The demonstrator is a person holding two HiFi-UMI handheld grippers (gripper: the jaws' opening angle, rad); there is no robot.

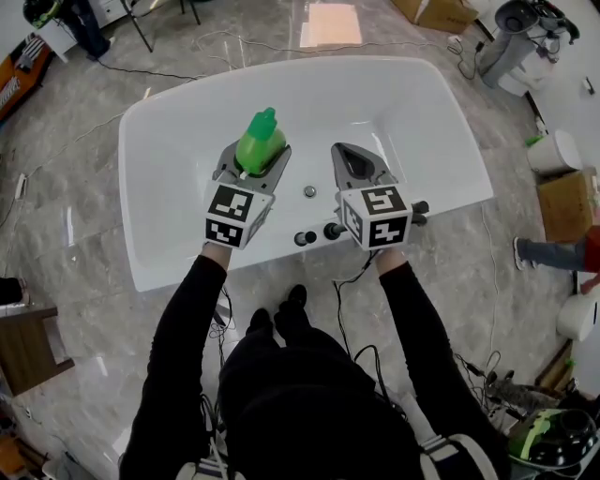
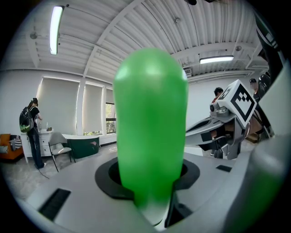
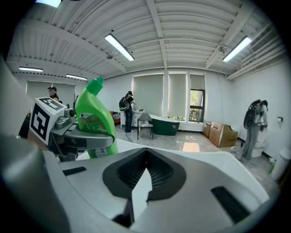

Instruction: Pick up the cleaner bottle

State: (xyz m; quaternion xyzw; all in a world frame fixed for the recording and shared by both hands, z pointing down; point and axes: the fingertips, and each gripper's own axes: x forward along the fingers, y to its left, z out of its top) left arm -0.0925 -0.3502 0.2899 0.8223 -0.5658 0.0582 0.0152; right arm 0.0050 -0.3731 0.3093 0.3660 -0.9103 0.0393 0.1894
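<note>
The head view looks steeply down on the white glossy bathtub point(image 1: 450, 187). Both gripper views face outward, near level, sharing the green plastic cleaner bottle point(image 3: 93, 119).

a lab-like hall: freestanding bathtub point(image 1: 141, 202) on marble floor point(image 1: 66, 141), loose cables point(image 1: 169, 73), cardboard boxes point(image 1: 439, 13), strip lights point(image 3: 121, 47).
</note>
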